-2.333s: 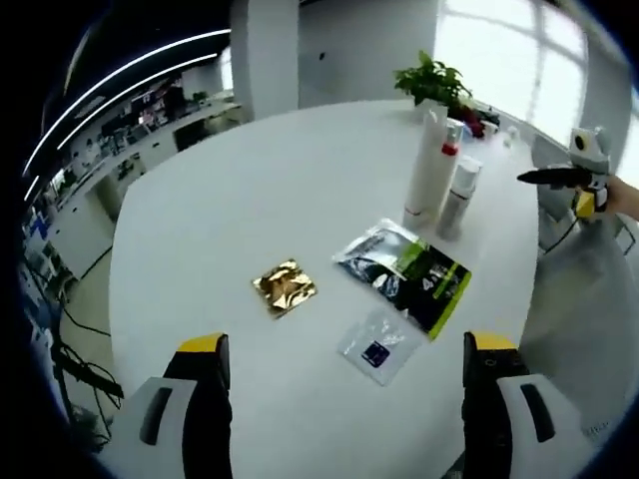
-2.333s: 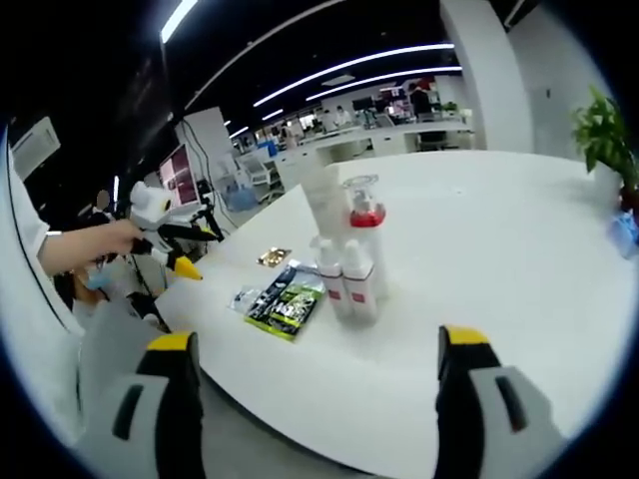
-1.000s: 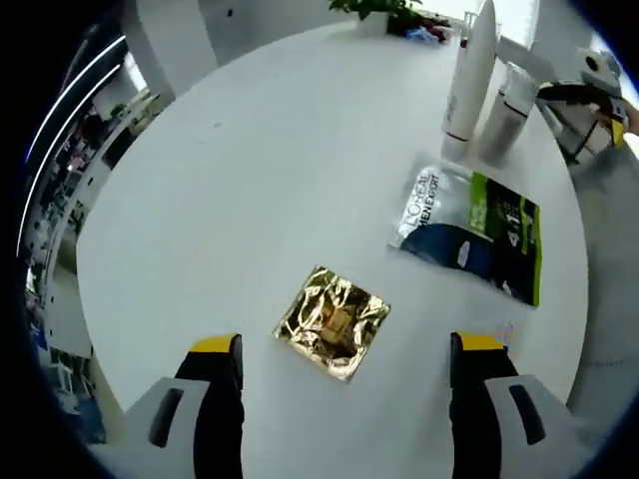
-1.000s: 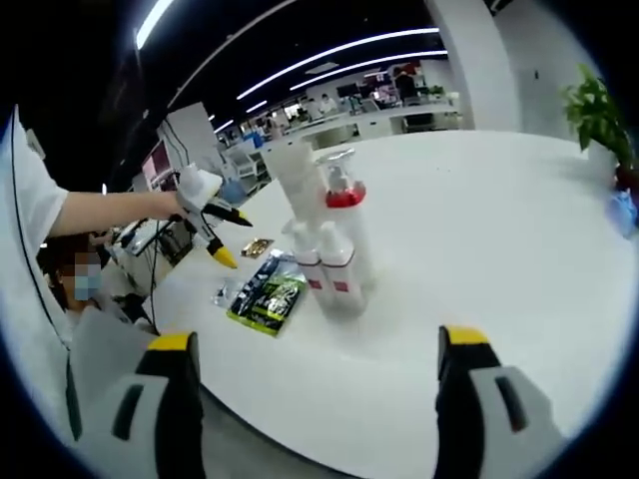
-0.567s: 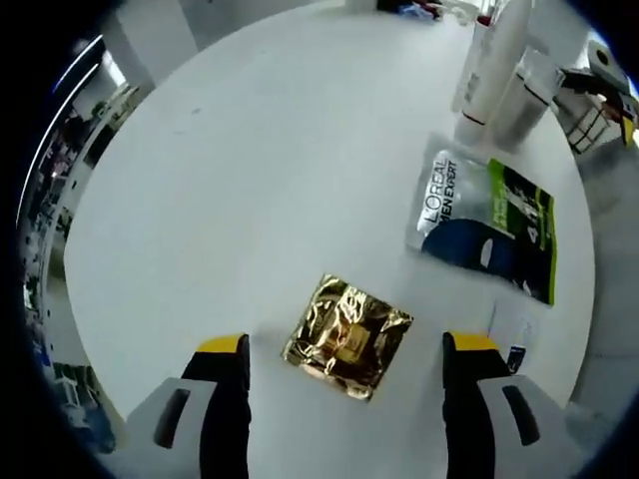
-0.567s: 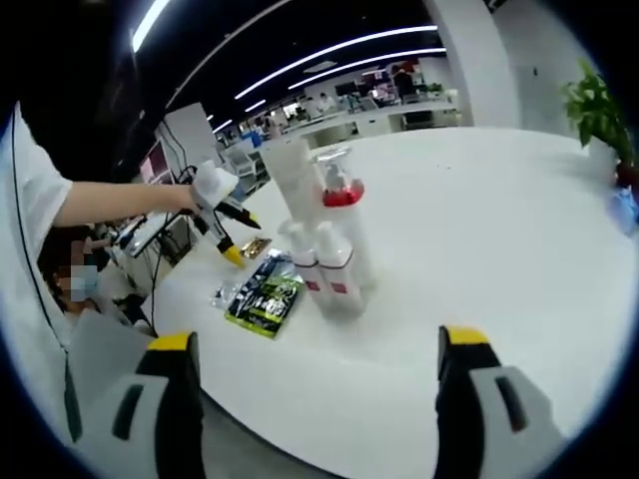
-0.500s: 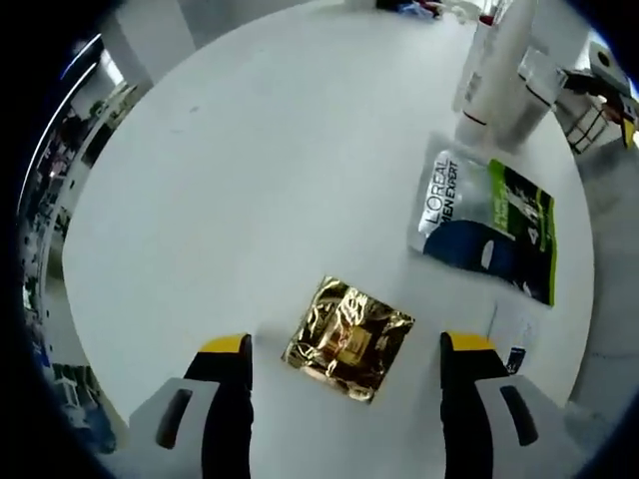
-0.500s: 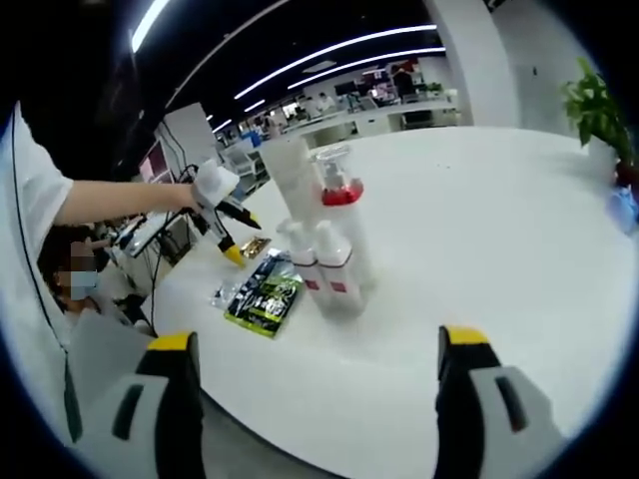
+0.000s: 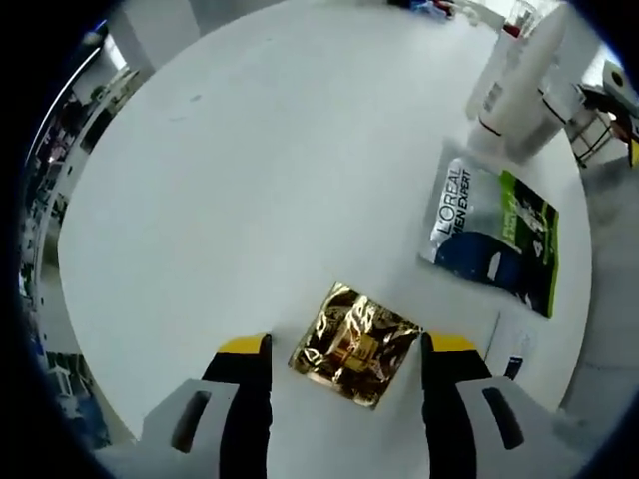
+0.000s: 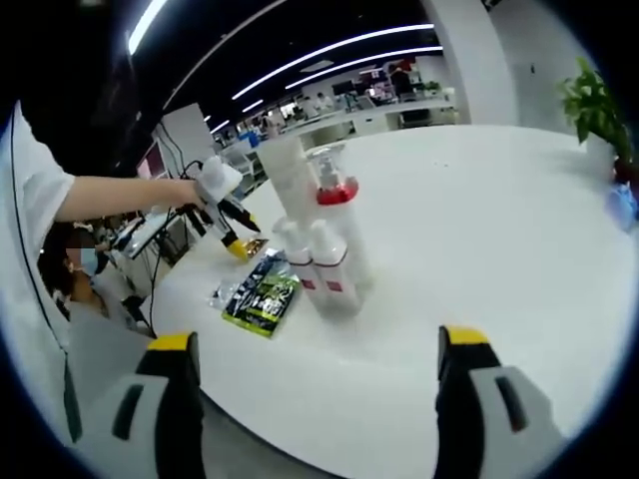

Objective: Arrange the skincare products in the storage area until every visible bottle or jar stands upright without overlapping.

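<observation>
My left gripper (image 9: 344, 361) is open, its two yellow-tipped jaws standing to either side of a gold foil sachet (image 9: 355, 344) that lies flat on the white counter (image 9: 250, 170); I cannot tell whether the jaws touch the sachet. Beyond it, to the right in the left gripper view, lies a dark blue and green sachet pack (image 9: 492, 239), and just beside that a small clear packet (image 9: 512, 347) near the counter edge. Past the pack stand the bottles (image 9: 517, 80), upright and close together.

My right gripper (image 10: 312, 399) is open and holds nothing, its jaws apart above the near counter edge (image 10: 329, 439). In the right gripper view the bottle cluster stands well ahead: a tall white tube (image 10: 288, 180), a red-collared pump bottle (image 10: 334, 205) and two small white bottles (image 10: 324, 267), all upright. The green pack (image 10: 262, 296) lies flat beside them. Farther left, a person's hand carries the left gripper (image 10: 222, 205) low over the counter. A potted plant (image 10: 591, 105) stands at the far right.
</observation>
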Demonstrator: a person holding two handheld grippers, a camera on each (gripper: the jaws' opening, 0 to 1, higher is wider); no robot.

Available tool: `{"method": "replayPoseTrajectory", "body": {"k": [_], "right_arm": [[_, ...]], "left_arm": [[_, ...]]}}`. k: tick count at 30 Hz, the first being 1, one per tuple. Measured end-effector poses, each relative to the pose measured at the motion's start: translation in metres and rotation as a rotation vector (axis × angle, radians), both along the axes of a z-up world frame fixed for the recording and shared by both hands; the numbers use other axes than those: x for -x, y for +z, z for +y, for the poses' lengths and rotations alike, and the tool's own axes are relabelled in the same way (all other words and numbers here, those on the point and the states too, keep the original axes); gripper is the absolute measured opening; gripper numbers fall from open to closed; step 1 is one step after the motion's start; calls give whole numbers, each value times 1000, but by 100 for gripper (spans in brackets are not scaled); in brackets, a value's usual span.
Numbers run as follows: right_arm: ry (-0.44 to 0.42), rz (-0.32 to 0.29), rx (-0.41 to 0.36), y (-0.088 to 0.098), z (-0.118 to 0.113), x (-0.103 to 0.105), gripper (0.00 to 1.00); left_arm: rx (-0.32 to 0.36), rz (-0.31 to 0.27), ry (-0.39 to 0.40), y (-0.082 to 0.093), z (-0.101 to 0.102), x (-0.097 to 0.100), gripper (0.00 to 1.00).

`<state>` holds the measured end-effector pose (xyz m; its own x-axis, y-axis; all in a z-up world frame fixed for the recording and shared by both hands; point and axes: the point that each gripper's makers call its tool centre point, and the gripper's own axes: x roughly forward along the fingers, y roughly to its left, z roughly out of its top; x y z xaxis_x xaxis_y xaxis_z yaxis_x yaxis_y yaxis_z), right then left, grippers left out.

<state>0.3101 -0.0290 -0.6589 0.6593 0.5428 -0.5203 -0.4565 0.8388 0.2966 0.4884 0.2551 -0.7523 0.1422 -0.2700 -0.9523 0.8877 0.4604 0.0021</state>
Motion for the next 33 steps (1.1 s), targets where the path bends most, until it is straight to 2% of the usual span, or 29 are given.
{"method": "replayPoseTrajectory", "body": {"k": [4,6,22,25,26,29,31,33], "right_arm": [[2,-1,0,0,0,-1,100],[3,-1,0,1,1,-1,100],[-1,-12,1,7,-1,0,100],[0,-16,0,8,0,1,100],[0,-17,0,9,0,1,100],[1,-21,0,10,0,1,100],[1,-22,0,10,0,2,100],[0,-22,-1,10,0,2,100]], "left_arm": [[6,-1,5,2,0,1,40],[7,-2,7,2,-1,1,37],[11,8,-49,9,-5,14,37],[20,16,-52,12,-6,17,10],[24,17,-52,12,-6,16,10],[14,16,-83,11,-7,20,25],[5,9,-83,11,-5,20,25],[9,-6,-65,13,-3,15,30]]}}
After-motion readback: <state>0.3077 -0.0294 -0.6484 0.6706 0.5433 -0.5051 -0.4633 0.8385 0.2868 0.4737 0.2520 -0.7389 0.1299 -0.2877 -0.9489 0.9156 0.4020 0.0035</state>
